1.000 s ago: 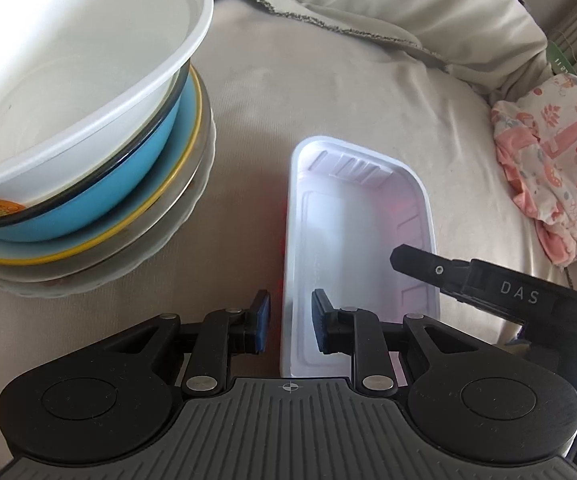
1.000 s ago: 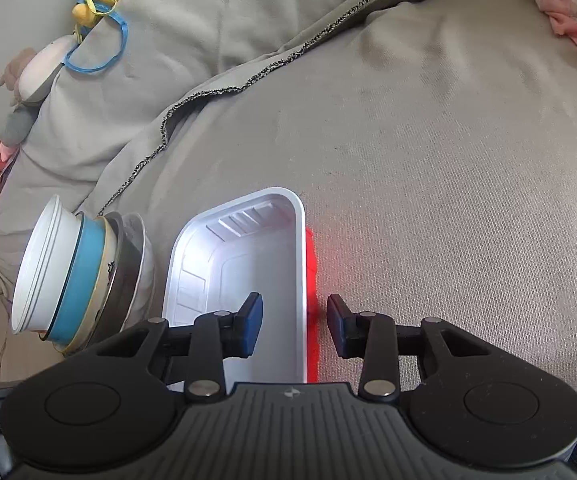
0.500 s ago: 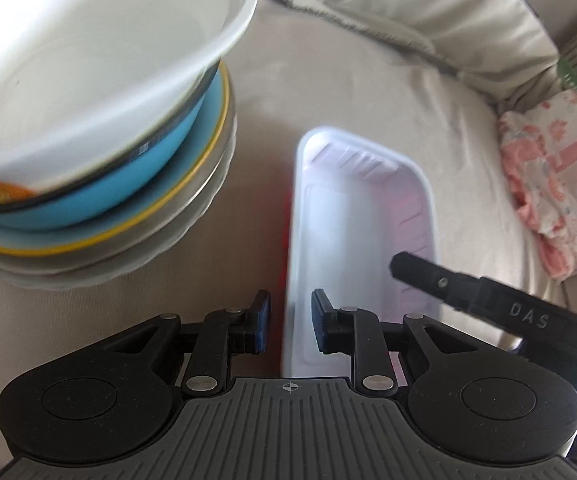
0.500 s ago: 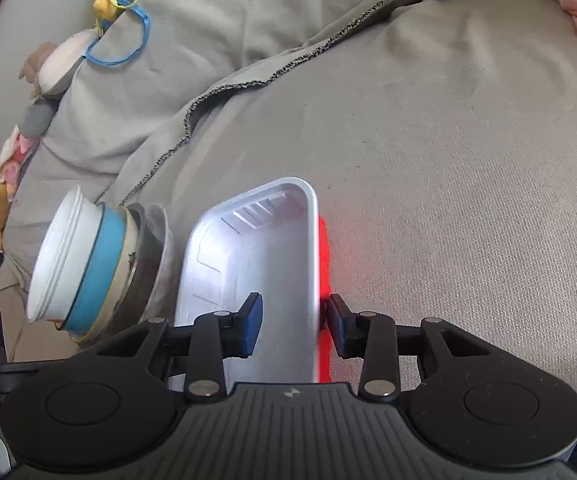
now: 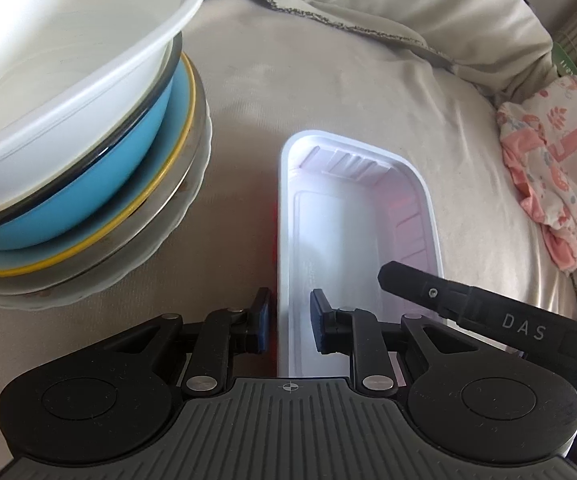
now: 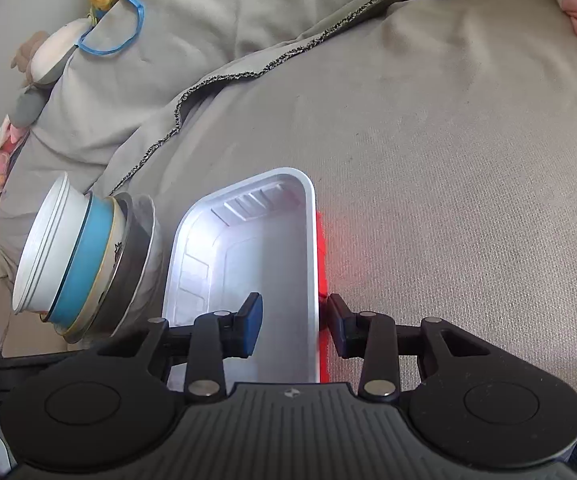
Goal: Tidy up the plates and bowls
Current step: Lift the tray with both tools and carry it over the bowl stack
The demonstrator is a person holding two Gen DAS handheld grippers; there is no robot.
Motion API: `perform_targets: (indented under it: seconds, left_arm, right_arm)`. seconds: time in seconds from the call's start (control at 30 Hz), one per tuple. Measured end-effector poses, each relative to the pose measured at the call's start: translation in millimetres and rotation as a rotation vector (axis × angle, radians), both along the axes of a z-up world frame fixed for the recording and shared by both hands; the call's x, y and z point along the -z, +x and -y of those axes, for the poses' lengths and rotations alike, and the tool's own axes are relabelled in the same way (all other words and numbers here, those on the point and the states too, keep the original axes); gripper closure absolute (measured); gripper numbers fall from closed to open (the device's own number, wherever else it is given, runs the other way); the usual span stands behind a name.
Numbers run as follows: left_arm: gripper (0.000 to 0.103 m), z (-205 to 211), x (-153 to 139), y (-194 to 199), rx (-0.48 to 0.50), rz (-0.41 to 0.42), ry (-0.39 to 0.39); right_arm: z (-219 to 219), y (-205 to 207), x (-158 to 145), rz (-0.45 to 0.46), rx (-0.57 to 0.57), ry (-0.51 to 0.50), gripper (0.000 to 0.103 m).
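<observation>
Two grippers are seen at a white tray on a beige bedcover; its near end is hidden. A stack of bowls and plates, partly cropped, stands just left. The left gripper straddles the left rim, parted. The right gripper straddles the right rim, parted.

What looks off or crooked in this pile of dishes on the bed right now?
The white bowl topping the stack sits tilted in the blue bowl, not nested flat, so the pile looks lopsided on the soft bedding. The white tray lies beside it, apart. Nothing appears spilled or broken.
</observation>
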State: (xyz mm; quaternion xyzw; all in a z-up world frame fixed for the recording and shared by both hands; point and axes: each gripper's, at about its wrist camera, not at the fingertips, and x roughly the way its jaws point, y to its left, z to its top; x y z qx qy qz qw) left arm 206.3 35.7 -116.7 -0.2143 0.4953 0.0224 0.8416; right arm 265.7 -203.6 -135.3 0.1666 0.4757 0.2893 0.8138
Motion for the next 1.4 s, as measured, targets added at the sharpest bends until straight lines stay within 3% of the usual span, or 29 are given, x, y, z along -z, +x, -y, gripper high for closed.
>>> perform_targets:
  seconds: [0.13, 0.23, 0.43, 0.53, 0.6, 0.7, 0.9, 0.97, 1.13, 1.4]
  left_arm:
    - [0.081, 4, -6, 3, 0.001, -0.005, 0.020]
    - [0.081, 9, -28, -3, 0.022, 0.056, 0.048]
    - [0.081, -13, -115, -34, 0.026, 0.281, 0.025]
    - [0.081, -43, -156, -55, -0.008, 0.388, 0.030]
    - [0.077, -68, -169, -68, -0.048, 0.419, 0.014]
    - [0.077, -103, -165, -81, -0.111, 0.403, 0.002]
    - [0.077, -152, -126, -90, -0.199, 0.361, -0.012]
    - [0.077, -163, -113, -84, -0.202, 0.343, -0.055]
    - [0.078, -175, -95, -77, -0.173, 0.337, -0.146]
    - [0.078, -184, -97, -70, -0.183, 0.368, -0.171]
  right_arm:
    - [0, -3, -3, 0.000, 0.003, -0.008, 0.067]
    - [2, -13, -24, 0.049, 0.008, -0.013, 0.067]
    - [0, -30, -112, 0.228, 0.003, 0.022, 0.067]
    - [-21, -38, -159, 0.336, -0.048, 0.045, 0.066]
    - [-43, -38, -179, 0.360, -0.089, 0.064, 0.066]
    - [-82, -35, -185, 0.338, -0.153, 0.084, 0.066]
    - [-161, -39, -150, 0.311, -0.251, -0.010, 0.066]
    - [-175, -35, -137, 0.286, -0.258, -0.045, 0.066]
    - [-187, -23, -120, 0.235, -0.245, -0.084, 0.067]
    - [-191, -21, -126, 0.269, -0.221, -0.119, 0.067]
